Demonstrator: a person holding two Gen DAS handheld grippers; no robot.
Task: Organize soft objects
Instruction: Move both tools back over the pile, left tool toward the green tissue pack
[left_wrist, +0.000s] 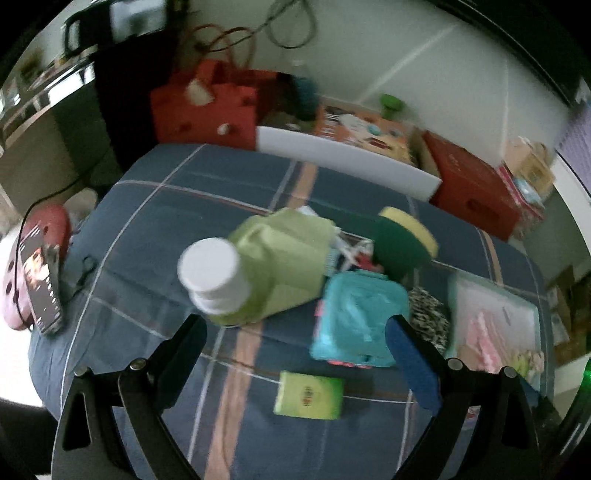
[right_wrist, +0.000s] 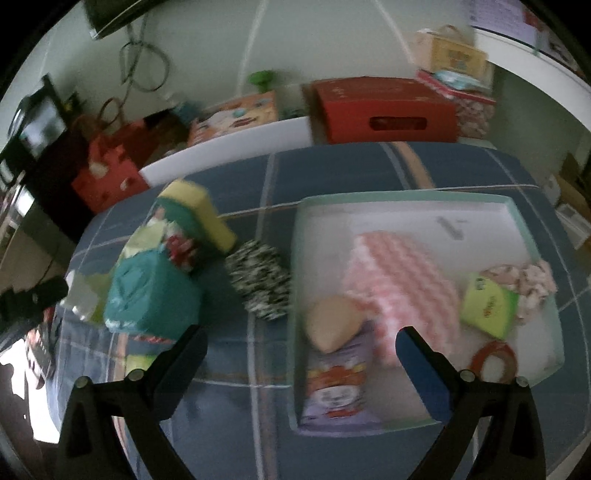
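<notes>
Blue plaid tablecloth (left_wrist: 155, 229) covers table; shallow teal-rimmed white tray (right_wrist: 406, 201) on it. Red cardboard boxes (right_wrist: 384, 109) against pale wall. Left gripper (left_wrist: 295, 332) and right gripper (right_wrist: 301, 338): jaws apart, empty.

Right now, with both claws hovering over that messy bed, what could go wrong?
The green bottle lies tipped among the soft things; reaching past it could roll it toward the bed's edge.

The sponge leans on the pile, so pulling the teal packet from beside it may topple it.

The tray already looks crowded, so another item dropped by the right claw might spill over its rim.
</notes>
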